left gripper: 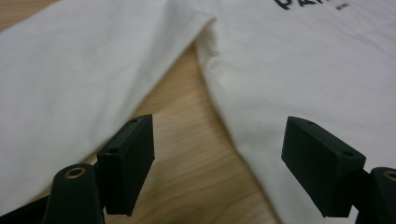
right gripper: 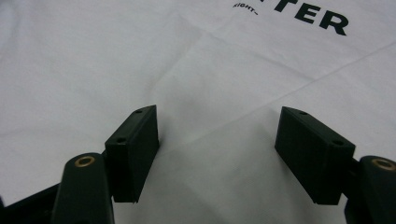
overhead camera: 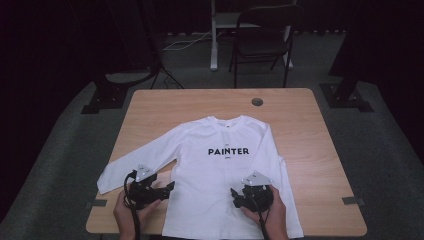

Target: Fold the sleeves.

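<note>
High view is set above the near side, looking fwd and down on the whole table [overhead camera: 300, 130]. Left gripper view is held low and close over the shirt [left gripper: 303, 60] at its sleeve gap, probably angled across it. Right gripper view is set close over the shirt body; the black lettering [right gripper: 322, 16] is shared w/ both others.

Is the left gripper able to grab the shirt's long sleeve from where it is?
Probably yes. The left gripper has its jaws wide open beside the sleeve of the white shirt, with just bare table between them and nothing blocking the way.
</note>
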Motion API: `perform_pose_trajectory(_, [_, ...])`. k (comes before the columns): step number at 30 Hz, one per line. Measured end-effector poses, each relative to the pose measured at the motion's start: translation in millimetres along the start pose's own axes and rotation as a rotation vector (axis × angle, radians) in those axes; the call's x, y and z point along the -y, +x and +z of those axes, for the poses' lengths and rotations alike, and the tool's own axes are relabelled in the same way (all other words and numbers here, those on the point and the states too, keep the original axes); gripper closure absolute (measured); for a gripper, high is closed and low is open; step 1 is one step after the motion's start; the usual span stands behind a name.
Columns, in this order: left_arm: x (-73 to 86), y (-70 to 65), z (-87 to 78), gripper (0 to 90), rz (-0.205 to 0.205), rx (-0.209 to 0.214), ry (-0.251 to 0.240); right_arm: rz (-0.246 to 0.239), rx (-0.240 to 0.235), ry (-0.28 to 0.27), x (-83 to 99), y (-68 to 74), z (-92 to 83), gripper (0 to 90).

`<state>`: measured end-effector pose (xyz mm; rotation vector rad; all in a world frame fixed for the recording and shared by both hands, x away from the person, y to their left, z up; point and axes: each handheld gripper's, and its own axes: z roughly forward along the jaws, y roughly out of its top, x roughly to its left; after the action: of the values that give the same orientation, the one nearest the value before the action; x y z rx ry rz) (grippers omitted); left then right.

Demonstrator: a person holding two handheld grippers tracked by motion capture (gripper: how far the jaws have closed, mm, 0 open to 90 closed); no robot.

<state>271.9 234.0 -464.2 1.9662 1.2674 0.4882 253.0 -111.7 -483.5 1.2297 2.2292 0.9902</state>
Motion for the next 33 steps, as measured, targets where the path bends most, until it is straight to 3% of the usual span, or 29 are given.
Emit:
perform_pose_trajectory(1, [0.0,0.0,0.0,26.4,0.000,0.000,0.000,0.000,0.000,0.000,0.0,0.0,0.0,29.3])
perform_pose_trajectory(3, [-1.1,17.4,-8.0,26.4,-0.039,-0.021,-0.031,0.000,0.000,0.000,0.0,0.0,0.0,29.3])
perform_pose_trajectory(7, [1.9,41.4,-16.2,26.4,-0.102,-0.050,-0.047,0.000,0.001,0.000,0.0,0.1,0.0,29.3])
perform_pose_trajectory(8, [3.9,49.5,-17.8,26.5,-0.117,-0.081,-0.049,0.000,0.001,0.000,0.0,0.1,0.0,29.3])
perform_pose_trajectory(12, [5.9,60.0,-18.8,26.5,-0.132,-0.124,-0.039,0.000,0.001,0.000,0.0,0.1,0.0,29.4])
perform_pose_trajectory(21, [10.6,74.2,-17.6,26.4,-0.163,-0.132,-0.005,0.000,0.001,0.000,0.0,0.1,0.0,29.3])
perform_pose_trajectory(33, [15.4,82.0,-16.5,26.5,-0.184,-0.156,0.002,-0.001,0.001,0.000,0.0,0.1,0.0,29.4])
